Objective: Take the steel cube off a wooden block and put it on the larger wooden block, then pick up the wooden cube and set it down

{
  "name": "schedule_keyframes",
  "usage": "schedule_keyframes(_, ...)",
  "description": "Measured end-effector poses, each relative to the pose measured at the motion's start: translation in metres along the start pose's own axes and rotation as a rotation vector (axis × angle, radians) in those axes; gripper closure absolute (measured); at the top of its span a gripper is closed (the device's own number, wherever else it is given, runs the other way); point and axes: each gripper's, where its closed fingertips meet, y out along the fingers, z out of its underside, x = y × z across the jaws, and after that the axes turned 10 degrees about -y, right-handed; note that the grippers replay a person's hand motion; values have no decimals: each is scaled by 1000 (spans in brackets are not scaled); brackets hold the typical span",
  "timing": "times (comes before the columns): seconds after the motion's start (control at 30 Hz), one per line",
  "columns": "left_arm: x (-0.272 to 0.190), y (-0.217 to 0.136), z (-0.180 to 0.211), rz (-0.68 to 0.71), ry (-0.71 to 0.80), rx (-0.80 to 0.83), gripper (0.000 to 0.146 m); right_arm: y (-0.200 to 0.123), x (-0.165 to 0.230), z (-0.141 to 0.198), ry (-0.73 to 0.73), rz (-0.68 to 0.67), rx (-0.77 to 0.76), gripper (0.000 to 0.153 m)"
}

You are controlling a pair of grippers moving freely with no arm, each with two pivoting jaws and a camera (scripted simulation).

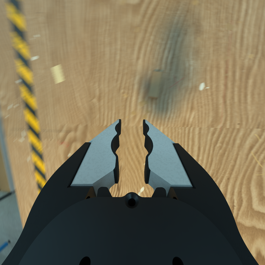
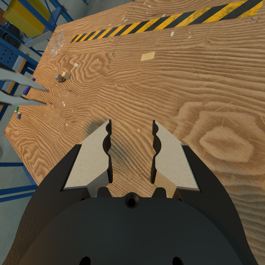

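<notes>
In the right wrist view a small grey steel cube sits far off at the left, touching a pale wooden cube; a brown shape shows under the steel cube. Another tan wooden block lies on the table, partly hidden behind my right gripper's left finger. My right gripper is open and empty above the table. My left gripper is open and empty; it also shows in the right wrist view, short of the two cubes. The left wrist view is blurred; a tan block lies ahead of the fingers.
The wooden table carries a yellow-black striped tape along its far side, a crumpled clear wrap, a paper scrap and small coloured cylinders near its left edge. A blue rack with a yellow box stands beyond.
</notes>
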Motion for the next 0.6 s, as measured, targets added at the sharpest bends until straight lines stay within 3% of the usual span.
schedule_keyframes(0.13, 94, -88, 67, -376, -217, -66, 116, -5, 1, -2, 3, -4, -20, 95)
schedule_keyframes(0.23, 143, -113, 164, -496, -401, 115, 116, -5, 2, -5, 3, -3, -33, 95)
schedule_keyframes(0.3, 159, -106, 224, -505, -438, 259, 116, -4, 4, -5, -2, -8, -28, 95)
schedule_keyframes(0.4, 153, -72, 293, -383, -358, 440, 119, 1, 6, -4, -13, -5, -3, 95)
schedule_keyframes(0.6, 154, -31, 339, -306, -223, 473, 121, 12, 9, 4, -24, -16, 58, 95)
